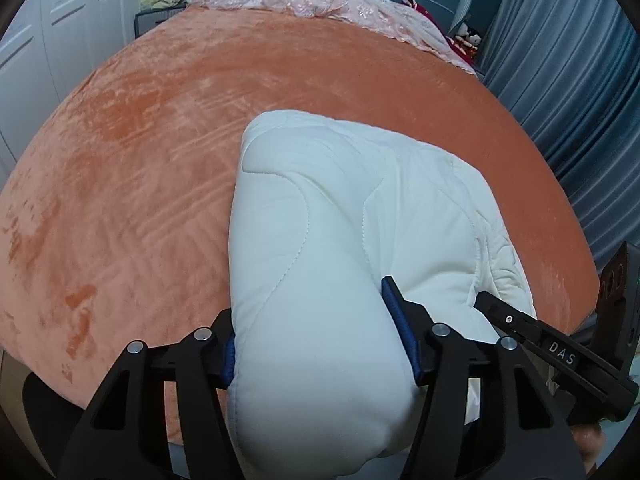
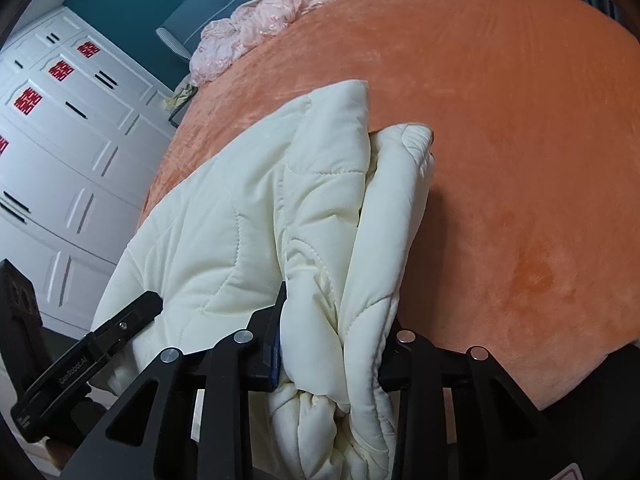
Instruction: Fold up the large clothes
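Cream quilted coat [image 1: 320, 216] bunched on orange bedspread [image 1: 140, 152]

The padded garment is folded into thick layers with curved stitching shown; its near end is gathered and raised off the bed edge, while the far end is laid on the spread.

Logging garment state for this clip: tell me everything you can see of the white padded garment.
The white padded garment is cream-white, puffy and quilted with curved stitch lines, in a smooth matte fabric. It is bundled into thick folds, its far part resting on the orange bedspread, its near end bunched up off the bed. The left gripper clamps one fat roll between its blue pads; the right gripper pinches several gathered layers beside it. No zip, collar or sleeve can be made out.
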Tool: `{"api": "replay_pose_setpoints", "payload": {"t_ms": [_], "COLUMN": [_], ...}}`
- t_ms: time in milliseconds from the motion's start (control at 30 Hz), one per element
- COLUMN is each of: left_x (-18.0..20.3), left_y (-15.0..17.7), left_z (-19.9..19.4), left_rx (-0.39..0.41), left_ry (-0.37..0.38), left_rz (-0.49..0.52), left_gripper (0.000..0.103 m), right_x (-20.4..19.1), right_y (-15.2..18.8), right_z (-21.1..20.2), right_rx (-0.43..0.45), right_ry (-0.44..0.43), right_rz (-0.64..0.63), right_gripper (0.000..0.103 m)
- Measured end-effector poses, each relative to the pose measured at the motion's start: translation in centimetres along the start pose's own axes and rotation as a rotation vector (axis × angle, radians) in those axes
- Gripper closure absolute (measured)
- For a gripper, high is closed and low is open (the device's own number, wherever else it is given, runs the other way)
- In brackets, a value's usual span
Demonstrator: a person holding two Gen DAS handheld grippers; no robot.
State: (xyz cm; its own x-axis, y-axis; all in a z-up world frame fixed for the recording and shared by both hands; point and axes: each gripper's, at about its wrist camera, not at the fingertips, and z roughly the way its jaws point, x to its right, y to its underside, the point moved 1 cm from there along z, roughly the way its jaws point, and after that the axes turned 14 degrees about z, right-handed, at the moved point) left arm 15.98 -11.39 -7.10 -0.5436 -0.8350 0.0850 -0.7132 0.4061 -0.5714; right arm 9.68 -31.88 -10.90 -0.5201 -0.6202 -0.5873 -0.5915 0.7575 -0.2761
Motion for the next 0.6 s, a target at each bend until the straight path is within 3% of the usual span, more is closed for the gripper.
{"api": "replay_pose_setpoints", "payload": {"t_ms": [267, 600], "left_x": [2.0, 2.0], "left_y": [-2.3, -5.4], "left_z": [-7.2, -13.0], "left_rx": [0.175, 0.343], "left_ry": [-0.033, -0.054], "left_rz": [0.091, 0.128], "left_gripper": [0.048, 0.048], "right_x": [-2.8, -6.6], "right_y": [-0.2, -1.1], "right_z": [-6.2, -11.5], "right_rx": [0.168, 0.320], "right_ry": [-0.074, -0.123], "right_rz": [-0.093, -0.198], "right_gripper": [0.072, 0.072]}}
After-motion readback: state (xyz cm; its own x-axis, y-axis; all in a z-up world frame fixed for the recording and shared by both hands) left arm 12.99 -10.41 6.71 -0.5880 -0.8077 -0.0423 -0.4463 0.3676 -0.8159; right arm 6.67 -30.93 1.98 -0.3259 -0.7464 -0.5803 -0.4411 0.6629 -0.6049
